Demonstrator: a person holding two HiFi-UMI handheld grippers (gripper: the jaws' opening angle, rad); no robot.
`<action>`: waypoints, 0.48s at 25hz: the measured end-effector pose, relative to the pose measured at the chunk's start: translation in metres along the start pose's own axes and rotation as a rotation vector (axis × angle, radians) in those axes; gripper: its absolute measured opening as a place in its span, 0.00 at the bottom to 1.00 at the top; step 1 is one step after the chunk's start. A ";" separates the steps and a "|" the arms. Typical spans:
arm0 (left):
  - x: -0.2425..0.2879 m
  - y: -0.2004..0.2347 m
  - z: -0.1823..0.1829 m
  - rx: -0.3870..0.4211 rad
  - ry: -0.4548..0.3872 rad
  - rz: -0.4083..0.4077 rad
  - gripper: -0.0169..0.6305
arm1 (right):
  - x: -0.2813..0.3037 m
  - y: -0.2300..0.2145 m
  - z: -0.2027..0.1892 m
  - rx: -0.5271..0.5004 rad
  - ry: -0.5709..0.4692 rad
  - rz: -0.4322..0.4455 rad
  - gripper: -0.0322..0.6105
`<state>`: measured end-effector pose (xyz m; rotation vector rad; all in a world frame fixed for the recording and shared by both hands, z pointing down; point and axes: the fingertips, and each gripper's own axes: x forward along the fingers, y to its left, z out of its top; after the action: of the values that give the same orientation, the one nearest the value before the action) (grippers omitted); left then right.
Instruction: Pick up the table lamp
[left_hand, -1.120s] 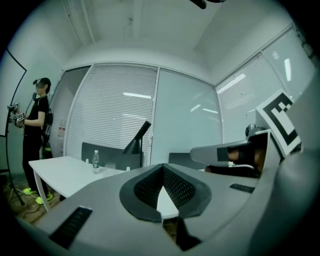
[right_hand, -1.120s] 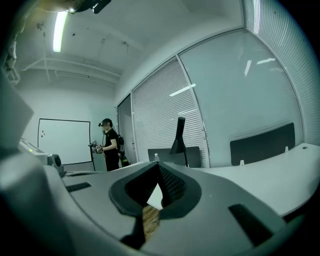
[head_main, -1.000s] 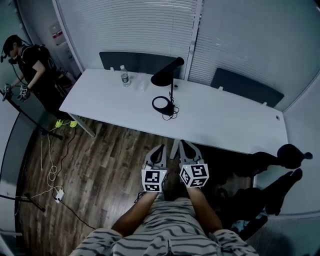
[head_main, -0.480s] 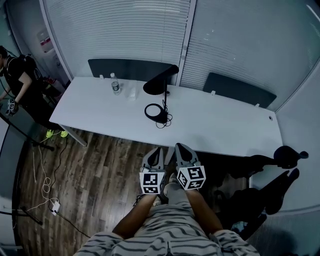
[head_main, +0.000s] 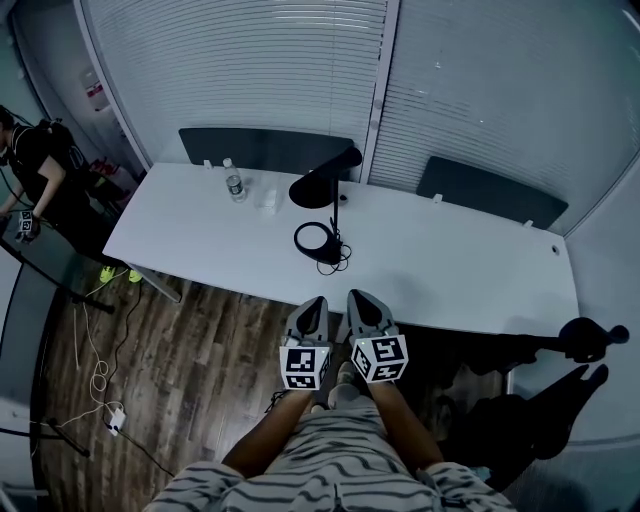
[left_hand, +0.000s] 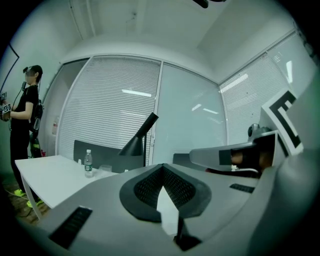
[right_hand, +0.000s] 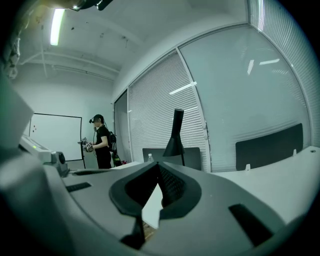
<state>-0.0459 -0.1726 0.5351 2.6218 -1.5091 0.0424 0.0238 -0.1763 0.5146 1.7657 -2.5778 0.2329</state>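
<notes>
The black table lamp (head_main: 318, 187) stands upright on the white bench (head_main: 450, 260), near its middle and toward the far edge. The left gripper (head_main: 316, 304) and right gripper (head_main: 357, 298) are side by side above the wooden floor (head_main: 200, 330), on the bench's near side and well apart from the lamp. Each one's fingers are pressed together, holding nothing. A water bottle (head_main: 234, 183) stands left of the lamp.
</notes>
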 end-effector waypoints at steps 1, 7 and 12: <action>0.006 0.002 0.000 0.002 -0.001 0.003 0.04 | 0.005 -0.003 0.000 0.001 0.002 0.004 0.07; 0.045 0.013 0.009 0.003 -0.006 0.021 0.04 | 0.042 -0.028 0.002 -0.004 0.012 0.024 0.07; 0.079 0.024 0.011 -0.009 0.007 0.043 0.04 | 0.071 -0.047 0.000 -0.009 0.035 0.047 0.07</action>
<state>-0.0274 -0.2535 0.5325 2.5796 -1.5598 0.0477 0.0416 -0.2582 0.5269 1.6848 -2.5938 0.2506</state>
